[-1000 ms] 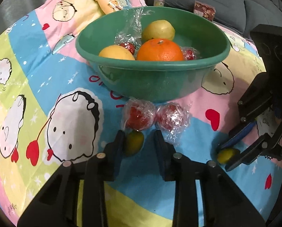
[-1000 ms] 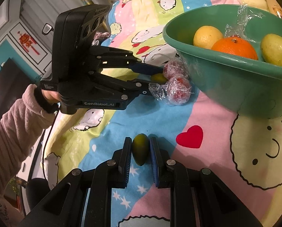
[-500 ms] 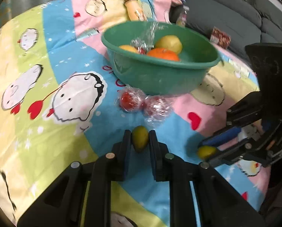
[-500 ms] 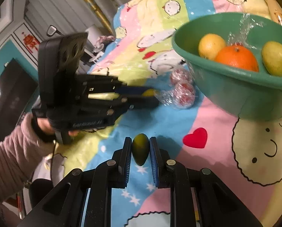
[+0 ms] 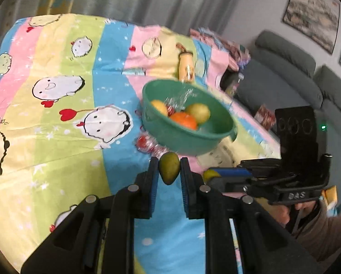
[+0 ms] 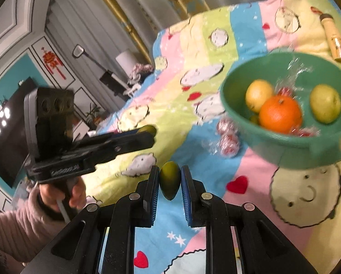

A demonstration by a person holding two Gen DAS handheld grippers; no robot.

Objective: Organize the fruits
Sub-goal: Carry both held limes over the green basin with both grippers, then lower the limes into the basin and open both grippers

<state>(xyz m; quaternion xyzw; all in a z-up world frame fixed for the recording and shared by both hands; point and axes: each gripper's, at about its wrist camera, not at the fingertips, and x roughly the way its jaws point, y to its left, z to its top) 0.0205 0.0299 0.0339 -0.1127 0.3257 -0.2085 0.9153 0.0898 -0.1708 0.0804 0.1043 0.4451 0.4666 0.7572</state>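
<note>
My left gripper is shut on a small green-yellow fruit and holds it well above the cloth. My right gripper is shut on a second small green fruit, also lifted. The green bowl holds an orange, a pear and a yellow fruit; it shows in the right wrist view too, with the orange. Two plastic-wrapped red fruits lie on the cloth beside the bowl. The right gripper shows in the left wrist view, the left gripper in the right wrist view.
A colourful cartoon cloth covers the surface. A cream bottle lies behind the bowl. A grey sofa stands at the right. A wall screen is at the far left.
Both grippers have risen from the cloth, each carrying its small green fruit. The bowl now appears farther and lower in both views.
</note>
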